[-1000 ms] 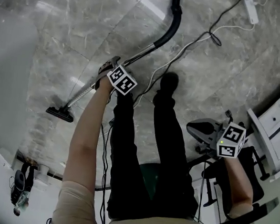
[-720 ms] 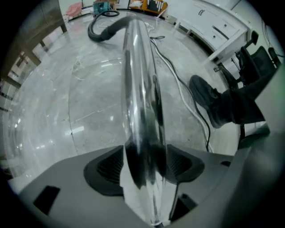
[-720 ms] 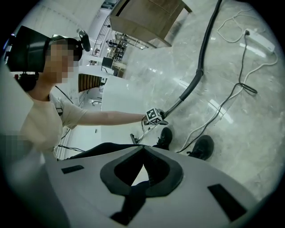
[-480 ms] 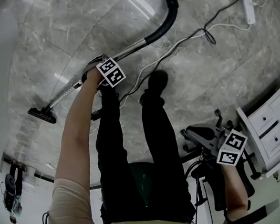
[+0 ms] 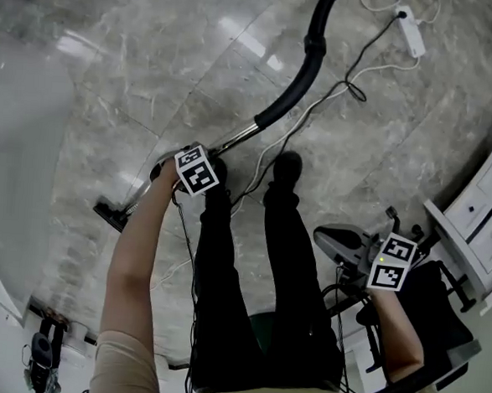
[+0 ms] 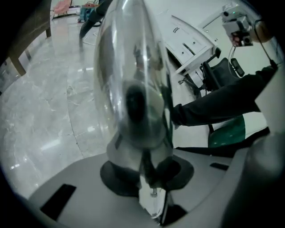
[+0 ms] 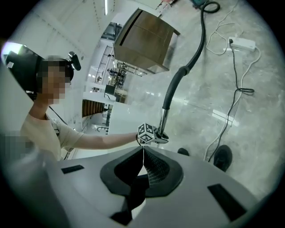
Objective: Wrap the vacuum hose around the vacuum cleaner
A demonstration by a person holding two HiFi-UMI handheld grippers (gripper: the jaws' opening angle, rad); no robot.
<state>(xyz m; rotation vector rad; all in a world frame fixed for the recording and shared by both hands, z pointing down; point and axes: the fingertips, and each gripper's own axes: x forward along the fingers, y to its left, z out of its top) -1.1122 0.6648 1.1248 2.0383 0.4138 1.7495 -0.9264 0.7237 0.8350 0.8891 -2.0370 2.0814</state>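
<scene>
My left tongs (image 6: 152, 176) are pinching the shiny metal wand (image 5: 233, 138) of the vacuum, which fills most of the left gripper view and stands right between the jaws. In the head view my left arm is stretched forward and the wand runs on a slant across the grey marble floor (image 5: 112, 73). Its black floor nozzle (image 5: 110, 216) sits low at the left, close to my left leg. The other end of the wand joins a black curved handle tube (image 5: 293, 98). From a collar at the top of that tube the vacuum hose (image 5: 323, 12) carries on and leaves the head view at the upper edge, so I cannot see where it ends. In the right gripper view the hose climbs towards a brown cabinet (image 7: 144, 40).

My right tongs (image 7: 143, 156) are pressed together with nothing between them. They hang low at my right side, well apart from the wand and near a white drawer unit (image 5: 479, 229). Their camera looks back across at my left tongs on the wand.

A white power strip (image 5: 411, 31) lies on the floor beyond the hose, and a white cord (image 5: 306, 120) trails from it past my shoe (image 5: 288, 165)
</scene>
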